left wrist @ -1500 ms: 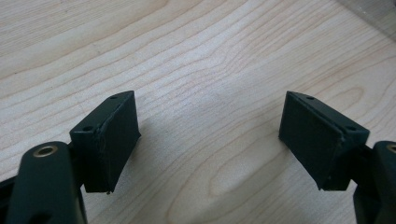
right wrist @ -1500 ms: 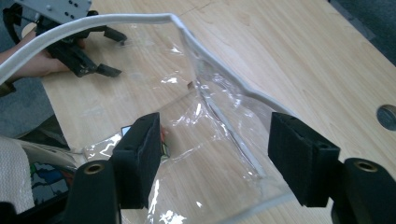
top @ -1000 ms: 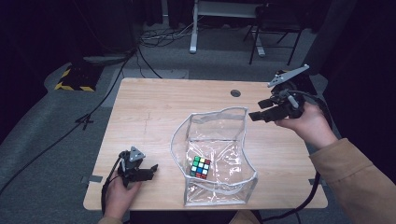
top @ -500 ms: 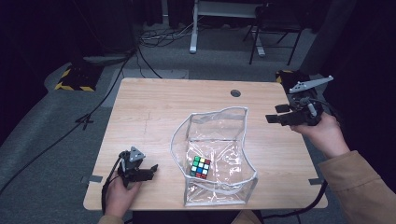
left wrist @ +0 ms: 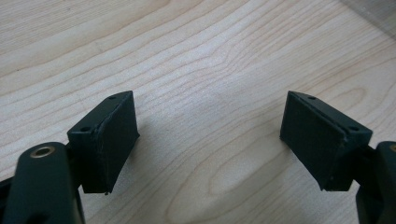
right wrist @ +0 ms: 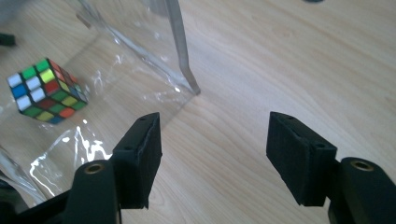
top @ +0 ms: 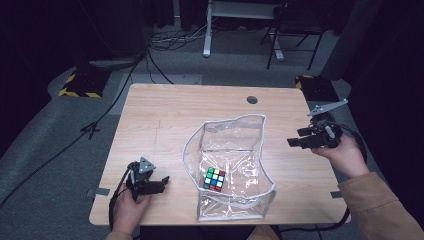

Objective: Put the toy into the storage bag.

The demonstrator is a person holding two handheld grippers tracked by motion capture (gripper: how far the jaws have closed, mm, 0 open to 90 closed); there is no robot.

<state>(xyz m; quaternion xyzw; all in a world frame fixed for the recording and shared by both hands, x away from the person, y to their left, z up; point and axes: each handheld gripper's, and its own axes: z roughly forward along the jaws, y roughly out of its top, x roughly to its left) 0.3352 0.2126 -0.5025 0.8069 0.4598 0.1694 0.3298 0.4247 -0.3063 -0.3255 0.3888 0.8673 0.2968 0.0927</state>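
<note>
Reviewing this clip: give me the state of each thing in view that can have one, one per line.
Clear bag: open at the top, standing on the table, walls sagging.
Puzzle cube: scrambled, lying inside the bag on its floor, untouched.
Left gripper: open, empty, low over bare wood at the table's near left.
Right gripper: open, empty, held beside the bag's right wall, apart from it.
Table: level, bearing the bag.

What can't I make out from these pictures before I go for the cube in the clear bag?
- Puzzle cube: its underside and far faces are hidden by its own body in the high view; in the right gripper view it sits behind glare on the plastic.
- Clear bag: the right gripper view cuts off its top and left side.
- Right tongs: too small in the high view to judge the gap.
- Dark round spot on the table: too small to identify.
</note>
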